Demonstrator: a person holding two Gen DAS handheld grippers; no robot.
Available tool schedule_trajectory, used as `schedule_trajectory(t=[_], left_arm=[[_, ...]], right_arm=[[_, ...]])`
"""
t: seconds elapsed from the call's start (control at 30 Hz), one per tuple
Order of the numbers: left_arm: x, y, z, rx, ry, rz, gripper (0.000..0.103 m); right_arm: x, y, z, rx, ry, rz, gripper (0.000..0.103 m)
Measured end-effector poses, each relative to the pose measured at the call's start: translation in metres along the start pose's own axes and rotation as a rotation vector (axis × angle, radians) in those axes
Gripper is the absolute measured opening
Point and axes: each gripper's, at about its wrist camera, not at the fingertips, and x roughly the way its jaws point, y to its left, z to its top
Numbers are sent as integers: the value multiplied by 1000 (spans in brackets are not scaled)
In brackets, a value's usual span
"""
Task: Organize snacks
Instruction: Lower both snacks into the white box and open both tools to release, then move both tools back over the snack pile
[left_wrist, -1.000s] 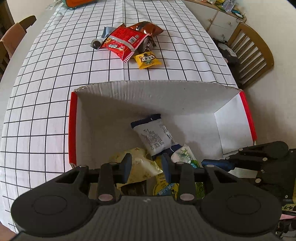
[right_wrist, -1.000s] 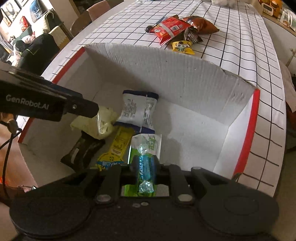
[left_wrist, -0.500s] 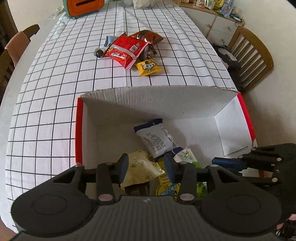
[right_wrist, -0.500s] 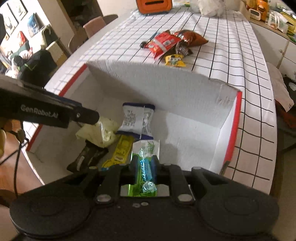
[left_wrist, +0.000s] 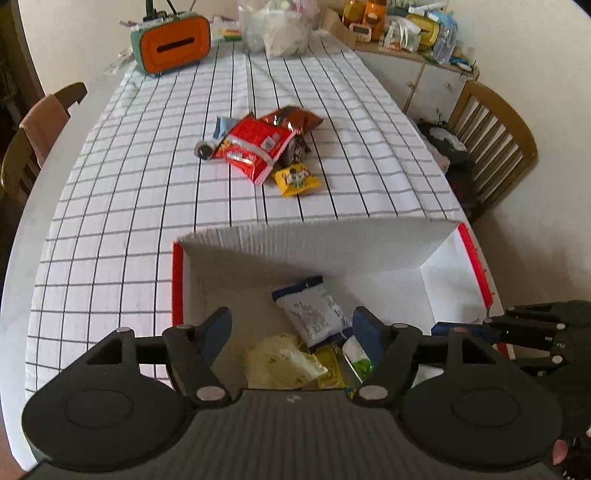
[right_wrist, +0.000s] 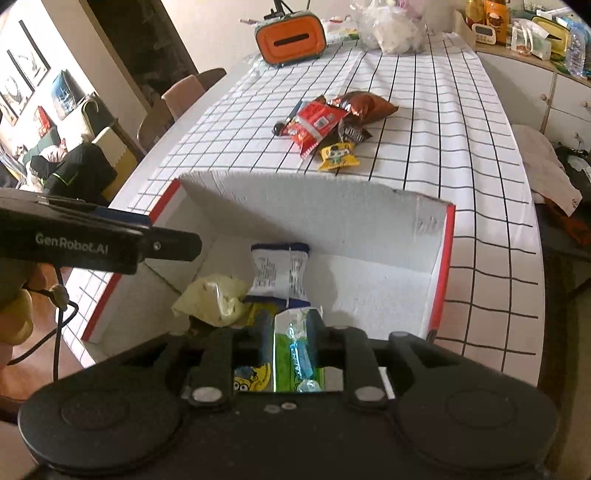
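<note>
Cardboard box walls are being overlooked by both tools. Nothing is being held between the widely spread jaws of the left gripper. A blue candy is apparently being pinched by the right gripper above the boxed packets.

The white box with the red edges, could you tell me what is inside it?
Inside the box: a white-and-blue packet, a pale yellow wrapper, a yellow packet and a green packet. The grippers cover the near part.
</note>
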Motion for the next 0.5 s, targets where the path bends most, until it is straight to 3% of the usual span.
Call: schedule_trajectory(t=[0.03,0.07,0.1,0.13,0.17,0.5], left_arm=[[-2,1,2,-1,-9,0,76],[-4,2,4,-4,-17,0,77],[-5,4,6,-6,-24,-1,78],[-6,6,8,-8,-31,0,79],[-8,8,11,-11,-37,2,79],[-11,41,64,-44,-96,25,79]], right_arm=[[-1,1,1,2,-7,2,30],[-2,1,1,3,-13,2,47],[-2,2,2,3,-20,2,76],[-3,2,3,3,-27,5,93],[-4,3,4,2,-38,6,101],[-19,12,46,-39,-96,-59,102]])
